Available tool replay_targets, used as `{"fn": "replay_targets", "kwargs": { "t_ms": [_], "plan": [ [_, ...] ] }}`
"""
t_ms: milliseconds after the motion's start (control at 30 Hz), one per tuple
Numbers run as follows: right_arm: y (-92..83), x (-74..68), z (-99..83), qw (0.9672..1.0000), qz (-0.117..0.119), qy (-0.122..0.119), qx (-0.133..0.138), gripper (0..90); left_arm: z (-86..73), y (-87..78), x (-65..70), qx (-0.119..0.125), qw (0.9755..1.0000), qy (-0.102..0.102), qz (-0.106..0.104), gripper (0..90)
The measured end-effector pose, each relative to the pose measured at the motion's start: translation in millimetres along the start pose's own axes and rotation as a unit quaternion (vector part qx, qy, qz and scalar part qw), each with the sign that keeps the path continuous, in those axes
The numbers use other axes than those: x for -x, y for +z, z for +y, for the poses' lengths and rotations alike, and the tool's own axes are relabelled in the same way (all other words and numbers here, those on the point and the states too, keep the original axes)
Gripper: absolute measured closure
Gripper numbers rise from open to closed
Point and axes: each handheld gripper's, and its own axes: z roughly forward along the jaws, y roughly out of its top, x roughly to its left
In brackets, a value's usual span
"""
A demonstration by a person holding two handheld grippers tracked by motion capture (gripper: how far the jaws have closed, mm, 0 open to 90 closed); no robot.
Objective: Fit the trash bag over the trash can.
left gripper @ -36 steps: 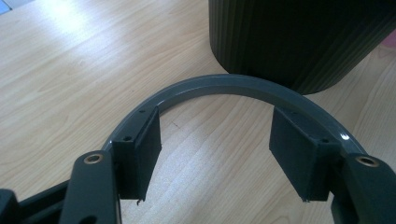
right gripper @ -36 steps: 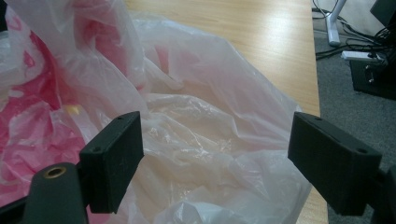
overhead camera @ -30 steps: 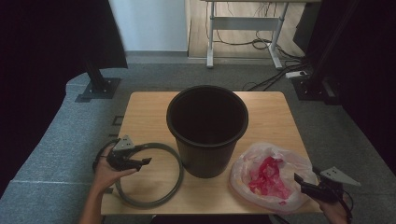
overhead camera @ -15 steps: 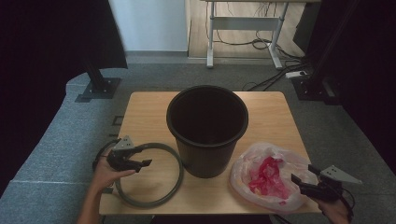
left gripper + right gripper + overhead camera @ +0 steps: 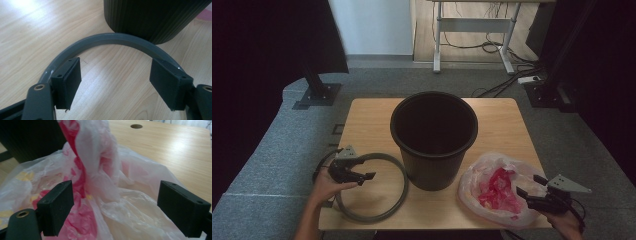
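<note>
1. A crumpled translucent white plastic bag with red print [image 5: 499,189] is seen lying on the near right corner of the pale wooden table [image 5: 367,120], just beside the tall black ribbed plastic bin [image 5: 434,137], which stands in the table's middle.

2. The bag is approached by the right gripper [image 5: 530,190] from the near right edge; in the right gripper view its jaws are spread wide, a raised twist of the bag [image 5: 96,165] standing between and beyond them, and nothing is clamped.

3. The bag lies directly ahead of the right gripper, toward the bin, so a short push forward is judged to be what the coming grasp turns on. The right hand is by far the nearer of the 2.

4. On the bin's other side, a flat grey plastic ring [image 5: 373,186] rests on the table. The left gripper [image 5: 366,176] hangs over it; its jaws have just been opening and now stand apart, released, the ring's arc [image 5: 117,41] curving beyond them.
</note>
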Motion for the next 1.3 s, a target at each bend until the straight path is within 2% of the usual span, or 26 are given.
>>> {"fn": "replay_targets", "kwargs": {
  "t_ms": [400, 767, 867, 1067, 1200, 1300],
  "plan": [
    [14.7, -9.5, 16.8, 0.999, 0.039, -0.018, -0.011, 13.6, -0.4, -1.0, 1.6, -0.001, 1.0, -0.002, 0.003, 22.8],
    [37.5, -14.7, 24.8, 0.9971, 0.054, -0.025, -0.048, 14.0, -1.3, 3.0, 3.3, -0.016, 0.9999, 0.004, 0.003, 23.1],
    [41.6, -16.0, 25.8, 0.9967, 0.051, -0.028, -0.057, 15.1, -2.0, 3.5, 3.2, -0.018, 0.9998, 0.003, 0.003, 23.3],
    [47.5, -15.8, 26.0, 0.9963, 0.048, -0.027, -0.066, 23.5, -2.3, 4.4, 3.6, -0.021, 0.9997, 0.005, 0.005, 23.9],
    [53.0, -16.5, 24.3, 0.9947, 0.049, -0.034, -0.084, 30.3, -2.7, 5.0, 3.8, -0.025, 0.9997, 0.006, 0.006, 24.1],
    [57.1, -16.6, 22.7, 0.9935, 0.045, -0.038, -0.098, 39.5, -3.5, 5.2, 3.5, -0.026, 0.9996, 0.005, 0.006, 24.3]
  ]
}}
